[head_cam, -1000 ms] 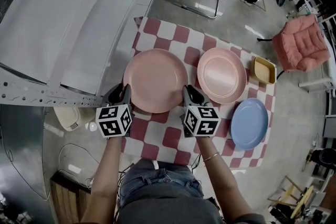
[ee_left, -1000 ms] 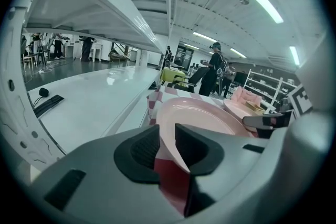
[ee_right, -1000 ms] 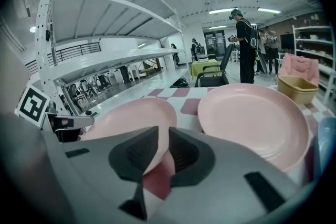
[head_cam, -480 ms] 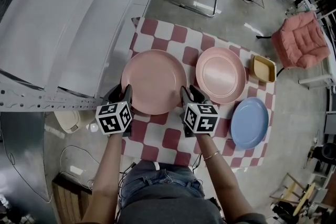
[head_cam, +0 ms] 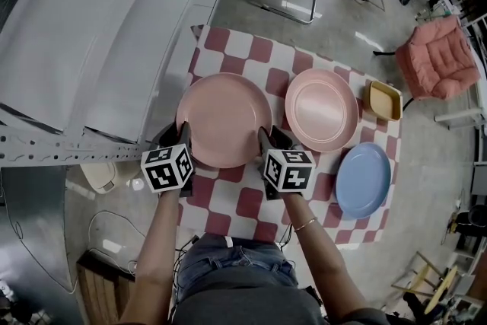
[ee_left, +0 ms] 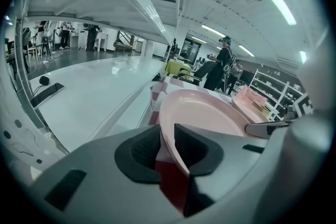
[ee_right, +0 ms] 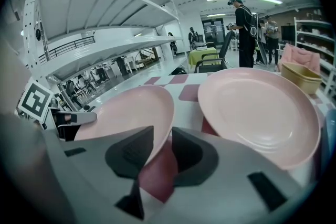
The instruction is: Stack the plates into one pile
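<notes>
You're on the grab step. The big pink plate (head_cam: 224,119) lies on the checked cloth (head_cam: 251,202). Your left gripper (ee_left: 167,147) jaws just closed onto its rim. The right gripper (ee_right: 161,152) jaws have been closing but aren't pinching the opposite rim yet. I'd finish that pinch, then lift level toward the smaller pink plate (head_cam: 322,109).

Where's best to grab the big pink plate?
Probably its thin upturned rim, left and right of the near edge, approached from that near side. The large pink plate lies flat on the checked cloth, so only that lip offers a pinch.
</notes>
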A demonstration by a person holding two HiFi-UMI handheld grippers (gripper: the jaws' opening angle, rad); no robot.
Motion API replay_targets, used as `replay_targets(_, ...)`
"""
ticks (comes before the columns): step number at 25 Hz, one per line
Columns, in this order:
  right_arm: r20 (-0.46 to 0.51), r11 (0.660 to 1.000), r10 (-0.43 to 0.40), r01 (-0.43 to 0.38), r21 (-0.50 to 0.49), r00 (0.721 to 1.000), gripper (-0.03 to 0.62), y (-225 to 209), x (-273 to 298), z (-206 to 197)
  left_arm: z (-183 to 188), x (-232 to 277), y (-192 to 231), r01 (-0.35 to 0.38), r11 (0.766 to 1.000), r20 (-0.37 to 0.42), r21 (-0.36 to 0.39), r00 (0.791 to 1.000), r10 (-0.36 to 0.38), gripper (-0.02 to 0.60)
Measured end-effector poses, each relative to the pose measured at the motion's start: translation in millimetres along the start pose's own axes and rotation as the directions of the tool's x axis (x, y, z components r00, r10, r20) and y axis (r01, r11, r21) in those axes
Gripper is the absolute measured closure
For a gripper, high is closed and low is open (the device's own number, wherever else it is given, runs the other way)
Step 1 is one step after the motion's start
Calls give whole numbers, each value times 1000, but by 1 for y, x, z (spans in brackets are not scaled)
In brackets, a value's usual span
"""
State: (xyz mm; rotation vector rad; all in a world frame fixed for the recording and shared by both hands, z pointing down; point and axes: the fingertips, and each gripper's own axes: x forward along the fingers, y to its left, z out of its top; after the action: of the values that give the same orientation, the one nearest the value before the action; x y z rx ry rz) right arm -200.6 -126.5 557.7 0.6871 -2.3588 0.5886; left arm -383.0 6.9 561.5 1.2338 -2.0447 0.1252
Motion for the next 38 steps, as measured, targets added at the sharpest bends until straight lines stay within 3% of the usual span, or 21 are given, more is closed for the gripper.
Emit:
replay_targets(7,-14,1000,16,-16,17,1000,488,4,-6,-2,-3,-9,3,-9,1000,-13,-15,1000,9,517)
replay_targets(15,15,1000,18,-18,13,1000,490,13,-26,-1,3,-30,0,2,1000,24,-2,1000,-2,522)
replay_targets(27,87,998,-37,33,46,996,493,16,-75,-1,16,-63,-26,85,995,61,58,994,-88,520)
replay_targets(38,144,983,-152,135,121,978,494,-4,-134,-19,13,-80,-76,201,969,57,140,976,-211,520)
